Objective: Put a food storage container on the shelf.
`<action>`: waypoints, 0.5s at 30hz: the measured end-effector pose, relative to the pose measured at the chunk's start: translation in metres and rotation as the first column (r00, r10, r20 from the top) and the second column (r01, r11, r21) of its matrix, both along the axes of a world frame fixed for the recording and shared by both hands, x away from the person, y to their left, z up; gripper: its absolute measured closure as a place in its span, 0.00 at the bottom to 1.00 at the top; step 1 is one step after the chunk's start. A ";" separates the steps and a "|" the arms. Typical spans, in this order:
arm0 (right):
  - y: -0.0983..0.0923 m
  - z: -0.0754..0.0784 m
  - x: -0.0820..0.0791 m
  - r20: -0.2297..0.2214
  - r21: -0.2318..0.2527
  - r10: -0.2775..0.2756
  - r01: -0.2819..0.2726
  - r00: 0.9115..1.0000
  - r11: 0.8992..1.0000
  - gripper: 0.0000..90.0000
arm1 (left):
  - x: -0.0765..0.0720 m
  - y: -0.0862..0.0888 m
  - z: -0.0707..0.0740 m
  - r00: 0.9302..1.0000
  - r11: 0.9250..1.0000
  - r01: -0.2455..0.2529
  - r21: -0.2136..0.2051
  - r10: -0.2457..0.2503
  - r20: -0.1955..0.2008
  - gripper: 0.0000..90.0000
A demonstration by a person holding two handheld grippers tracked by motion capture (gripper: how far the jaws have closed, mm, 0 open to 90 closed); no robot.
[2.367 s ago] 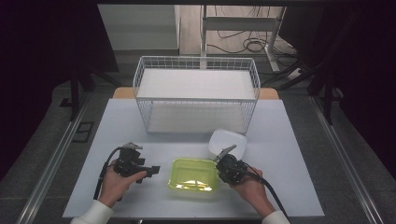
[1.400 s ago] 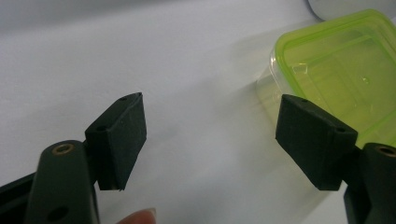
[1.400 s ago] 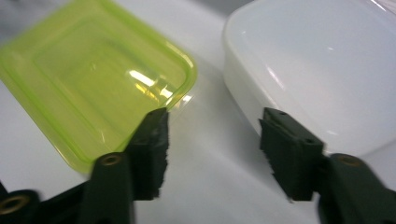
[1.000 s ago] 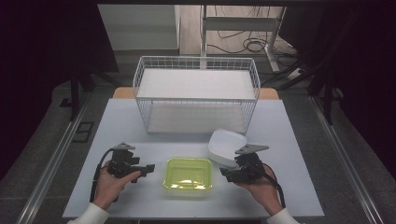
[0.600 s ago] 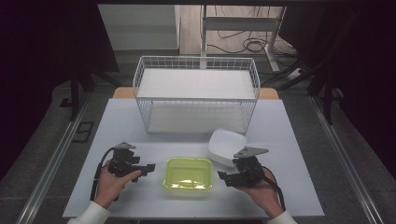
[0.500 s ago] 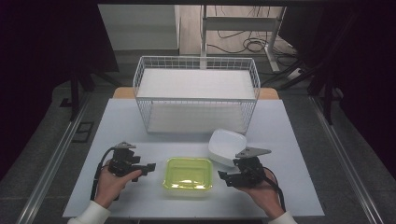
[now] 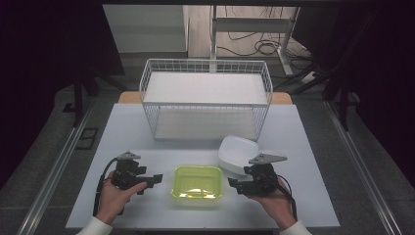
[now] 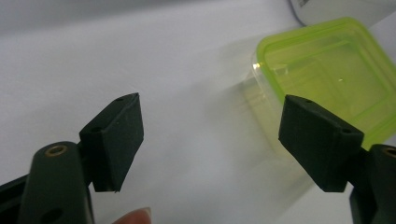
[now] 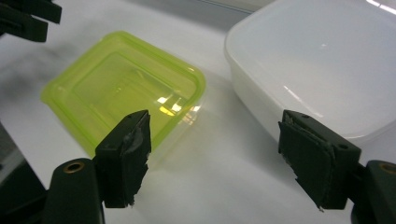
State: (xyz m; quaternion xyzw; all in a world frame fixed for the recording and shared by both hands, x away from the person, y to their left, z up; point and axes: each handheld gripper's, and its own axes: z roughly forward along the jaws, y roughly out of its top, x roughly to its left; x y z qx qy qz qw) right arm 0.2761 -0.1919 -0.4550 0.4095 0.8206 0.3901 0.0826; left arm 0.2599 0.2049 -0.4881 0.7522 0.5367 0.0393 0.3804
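Observation:
A translucent yellow-green container point(image 7: 196, 184) sits on the white table point(image 7: 147, 132) near its front edge, without a lid. A white container point(image 7: 238, 153) stands just behind it to the right. My left gripper point(image 7: 149, 181) is open a short way left of the green container, jaws pointing at it. In the left gripper view the left gripper point(image 8: 212, 135) holds nothing, and the green container point(image 8: 336, 79) lies beyond its right jaw. My right gripper point(image 7: 234, 185) is open just right of the green container. In the right gripper view the right gripper point(image 9: 215, 149) holds nothing, with the green container point(image 9: 121, 88) and the white container point(image 9: 322, 60) ahead.
A white wire basket point(image 7: 205, 98) with a white liner stands at the back middle of the table. Bare table lies to the left and right of the containers. Dark floor and metal rails surround the table.
Both hands have drawn back from the green container's sides, the left one leftward and the right one rightward. Over the last half second little has moved.

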 end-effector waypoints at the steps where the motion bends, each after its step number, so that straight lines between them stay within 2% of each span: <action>1: 0.000 0.000 0.000 -0.011 0.009 -0.006 0.006 1.000 1.000 0.27 | 0.000 0.001 0.000 1.000 1.000 -0.003 -0.018 0.003 -0.006 0.23; 4: 0.002 -0.003 0.001 -0.052 0.031 -0.023 0.024 0.998 0.999 0.26 | 0.000 0.000 0.000 0.999 0.997 0.001 -0.083 -0.004 -0.042 0.23; 5: 0.003 -0.004 0.002 -0.067 0.040 -0.027 0.029 0.997 0.999 0.26 | 0.000 0.000 0.000 0.999 0.997 0.001 -0.083 -0.004 -0.042 0.23; 6: 0.004 -0.006 0.002 -0.086 0.054 -0.029 0.034 0.996 0.998 0.27 | 0.000 -0.001 -0.002 0.997 0.992 0.004 -0.128 -0.013 -0.070 0.23; 9: 0.007 -0.010 0.003 -0.117 0.075 -0.029 0.038 0.993 0.996 0.28 | 0.000 -0.004 -0.003 0.995 0.987 0.004 -0.160 -0.019 -0.094 0.25; 11: 0.010 -0.012 0.003 -0.140 0.093 -0.022 0.036 0.990 0.995 0.29 | -0.001 -0.004 -0.004 0.994 0.980 0.006 -0.198 -0.028 -0.107 0.29; 13: 0.013 -0.014 0.003 -0.160 0.113 -0.014 0.032 0.987 0.993 0.30 | 0.000 -0.004 -0.005 0.993 0.976 -0.001 -0.219 -0.025 -0.116 0.31; 15: 0.016 -0.017 0.005 -0.179 0.131 -0.013 0.037 0.984 0.991 0.33 | 0.001 -0.005 -0.007 0.991 0.967 -0.006 -0.254 -0.029 -0.133 0.33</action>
